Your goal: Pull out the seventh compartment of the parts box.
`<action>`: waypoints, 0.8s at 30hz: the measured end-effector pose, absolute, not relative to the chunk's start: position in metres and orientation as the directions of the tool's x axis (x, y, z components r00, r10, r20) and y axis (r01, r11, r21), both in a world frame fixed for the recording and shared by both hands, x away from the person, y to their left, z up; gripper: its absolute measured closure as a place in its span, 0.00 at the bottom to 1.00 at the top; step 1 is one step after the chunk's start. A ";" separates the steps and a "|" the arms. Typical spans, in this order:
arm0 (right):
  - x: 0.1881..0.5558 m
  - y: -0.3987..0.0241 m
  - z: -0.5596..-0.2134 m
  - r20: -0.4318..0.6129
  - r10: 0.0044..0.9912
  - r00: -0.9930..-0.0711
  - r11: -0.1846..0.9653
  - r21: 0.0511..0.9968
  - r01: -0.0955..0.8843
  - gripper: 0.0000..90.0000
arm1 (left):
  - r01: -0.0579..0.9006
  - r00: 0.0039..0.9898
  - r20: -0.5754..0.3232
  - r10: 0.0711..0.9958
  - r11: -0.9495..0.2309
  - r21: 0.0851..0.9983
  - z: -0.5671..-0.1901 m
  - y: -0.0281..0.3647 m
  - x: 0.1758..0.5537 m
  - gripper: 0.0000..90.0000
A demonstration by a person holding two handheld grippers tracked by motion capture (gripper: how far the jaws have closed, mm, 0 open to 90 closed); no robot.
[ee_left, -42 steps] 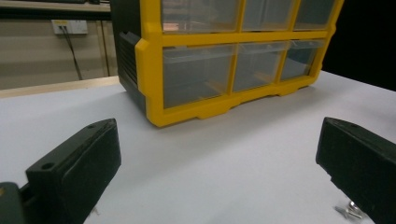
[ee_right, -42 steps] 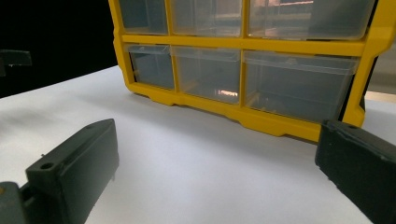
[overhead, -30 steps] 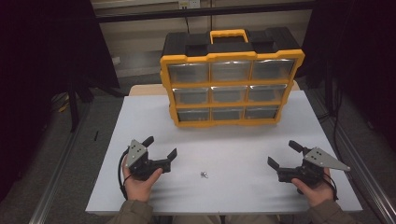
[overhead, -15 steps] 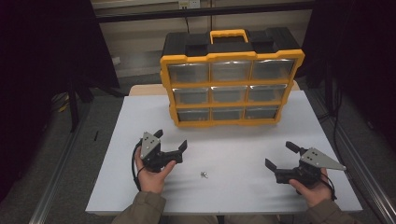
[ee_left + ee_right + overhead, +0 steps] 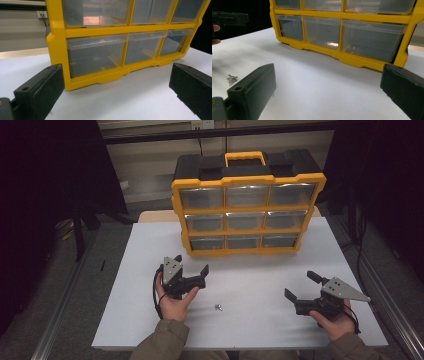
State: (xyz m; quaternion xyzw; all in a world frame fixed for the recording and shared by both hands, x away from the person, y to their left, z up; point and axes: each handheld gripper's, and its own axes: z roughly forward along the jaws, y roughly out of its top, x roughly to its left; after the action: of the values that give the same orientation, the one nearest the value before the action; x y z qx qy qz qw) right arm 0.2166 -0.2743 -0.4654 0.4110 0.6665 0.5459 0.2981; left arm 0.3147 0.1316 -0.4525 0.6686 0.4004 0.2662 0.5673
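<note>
A yellow organizer (image 5: 248, 181) with clear plastic drawers and a black top stands upright at the back of the white table (image 5: 135, 270). A small cluster of metal screws (image 5: 218, 307) lies on the table between the two hands, and it shows at the left of the right gripper view too (image 5: 232, 78). My left gripper (image 5: 192, 265) is open and held above the table in front of the organizer's lower left drawer (image 5: 96, 56), jaws wide with nothing between them. My right gripper (image 5: 299, 284) is open at the front right, also holding nothing, and faces the organizer's bottom row (image 5: 342, 30).
The organizer's yellow handle (image 5: 245, 157) sticks up at the top. Bare table lies between the grippers and the organizer. The floor drops away on both sides, with a metal rail (image 5: 65, 305) at the left. The left gripper (image 5: 229, 18) shows far left in the right gripper view.
My left gripper has moved forward and to the right, closer to the organizer's lower left. The right gripper has shifted slightly left. Both stayed open.
</note>
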 end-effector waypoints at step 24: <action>0.213 -0.279 -0.464 0.072 0.881 -0.468 0.034 0.977 0.213 0.01 | 0.228 0.419 -0.115 0.901 0.019 0.974 -0.456 0.094 0.334 0.00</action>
State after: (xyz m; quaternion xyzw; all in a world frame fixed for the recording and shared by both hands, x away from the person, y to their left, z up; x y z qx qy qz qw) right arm 0.2127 -0.2792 -0.4640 0.4188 0.6528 0.5549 0.3011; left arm 0.3344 0.0937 -0.4562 0.6319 0.4464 0.3021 0.5569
